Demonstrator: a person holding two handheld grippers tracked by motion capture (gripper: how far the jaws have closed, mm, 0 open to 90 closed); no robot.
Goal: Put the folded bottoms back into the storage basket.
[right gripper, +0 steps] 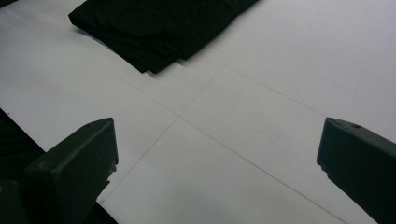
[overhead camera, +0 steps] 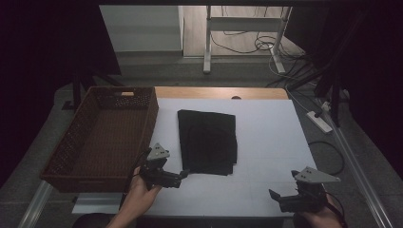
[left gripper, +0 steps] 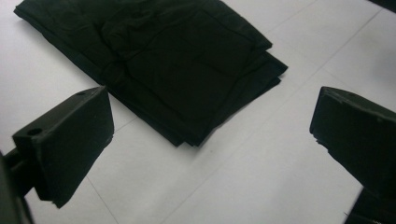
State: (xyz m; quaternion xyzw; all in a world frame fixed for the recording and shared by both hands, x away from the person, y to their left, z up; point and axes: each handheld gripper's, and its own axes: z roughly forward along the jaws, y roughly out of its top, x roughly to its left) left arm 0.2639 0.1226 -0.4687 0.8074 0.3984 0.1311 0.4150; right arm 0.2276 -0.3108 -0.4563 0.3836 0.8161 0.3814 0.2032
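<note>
Wicker basket [overhead camera: 90,142] at table's left edge, nothing visible inside (interior dim). Left gripper [overhead camera: 183,174] low over white sheet [overhead camera: 266,142], jaws apart, tips just beside the folded black cloth [overhead camera: 207,141] near corner. Right gripper [overhead camera: 272,194] near front edge, jaws wide, well apart from cloth.

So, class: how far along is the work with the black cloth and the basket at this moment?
Done: the black cloth lies folded on the white table. In hand: the left hand-held gripper, jaws open, points at the cloth's near corner without touching it; the right hand-held gripper waits open at the near edge. Left, probably: gripping the cloth and moving it into the wicker basket, which holds nothing.
</note>
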